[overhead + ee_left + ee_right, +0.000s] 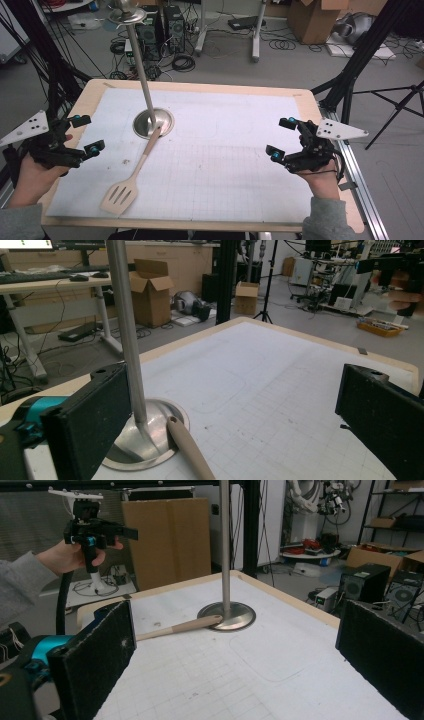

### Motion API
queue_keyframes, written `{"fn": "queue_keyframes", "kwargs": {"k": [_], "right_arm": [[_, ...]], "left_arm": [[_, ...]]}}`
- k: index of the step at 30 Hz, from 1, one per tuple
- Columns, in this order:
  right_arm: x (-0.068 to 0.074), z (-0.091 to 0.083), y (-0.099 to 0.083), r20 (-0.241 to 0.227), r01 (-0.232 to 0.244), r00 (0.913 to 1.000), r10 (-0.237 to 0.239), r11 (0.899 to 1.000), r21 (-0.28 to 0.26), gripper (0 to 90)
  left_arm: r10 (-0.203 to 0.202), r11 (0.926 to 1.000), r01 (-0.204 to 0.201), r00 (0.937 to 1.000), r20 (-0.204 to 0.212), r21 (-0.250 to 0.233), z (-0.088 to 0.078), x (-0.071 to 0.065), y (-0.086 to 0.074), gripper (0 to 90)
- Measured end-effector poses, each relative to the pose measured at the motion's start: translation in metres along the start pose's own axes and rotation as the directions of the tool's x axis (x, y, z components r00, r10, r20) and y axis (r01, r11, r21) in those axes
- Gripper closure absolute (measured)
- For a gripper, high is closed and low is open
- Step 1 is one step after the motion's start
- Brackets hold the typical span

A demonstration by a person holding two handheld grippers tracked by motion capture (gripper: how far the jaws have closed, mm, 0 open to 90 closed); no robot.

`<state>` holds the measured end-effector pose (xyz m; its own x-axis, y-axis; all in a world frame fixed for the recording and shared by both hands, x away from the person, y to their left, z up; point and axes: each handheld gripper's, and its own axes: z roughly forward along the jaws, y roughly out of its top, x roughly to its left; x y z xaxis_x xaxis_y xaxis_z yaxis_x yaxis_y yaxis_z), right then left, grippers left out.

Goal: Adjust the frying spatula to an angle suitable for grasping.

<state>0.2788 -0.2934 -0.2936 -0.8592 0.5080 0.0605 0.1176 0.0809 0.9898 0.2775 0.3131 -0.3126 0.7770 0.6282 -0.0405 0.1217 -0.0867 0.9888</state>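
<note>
On the table from the high view: spatula [131,178] lies flat, handle tip resting on the stand base [167,118]. Left gripper [84,135] and right gripper [280,139] both spread, empty. Left gripper view: handle close ahead. Probably grab mid-handle, jaws square across it.

A spatula [131,176] lies on the table [240,150], its handle tip apparently touching the pole stand's base [167,118], between 2 grippers.
</note>
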Motion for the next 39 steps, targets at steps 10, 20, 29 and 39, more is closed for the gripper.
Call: {"fn": "queue_keyframes", "kwargs": {"k": [10, 20, 29, 39], "right_arm": [[0.001, -0.001, 0.0, -0.004, 0.009, 0.9999, -0.009, 1.0, -0.004, 1.6], [0.002, -0.003, -0.001, -0.003, 0.011, 0.9999, -0.011, 1.0, 0.007, 1.6], [0.006, -0.009, -0.003, 0.0, 0.004, 1.0, -0.004, 1.0, 0.021, 1.7], [0.013, -0.018, -0.004, 0.013, 0.014, 0.9998, -0.015, 0.999, 0.034, 1.7]], "left_arm": [[-0.002, 0.999, 0.004, 0.9985, -0.055, 0.044, 0.002, 0.007, -0.013, 21.5], [-0.026, 0.9923, 0.039, 0.994, -0.106, 0.117, 0.017, 0.015, -0.03, 67.3], [0.0, 0.9858, 0.018, 0.9945, -0.105, 0.167, 0.03, 0.015, -0.038, 88.6], [0.006, 0.972, -0.005, 1.0, -0.005, 0.235, 0.053, 0.017, -0.052, 89.4]]}}
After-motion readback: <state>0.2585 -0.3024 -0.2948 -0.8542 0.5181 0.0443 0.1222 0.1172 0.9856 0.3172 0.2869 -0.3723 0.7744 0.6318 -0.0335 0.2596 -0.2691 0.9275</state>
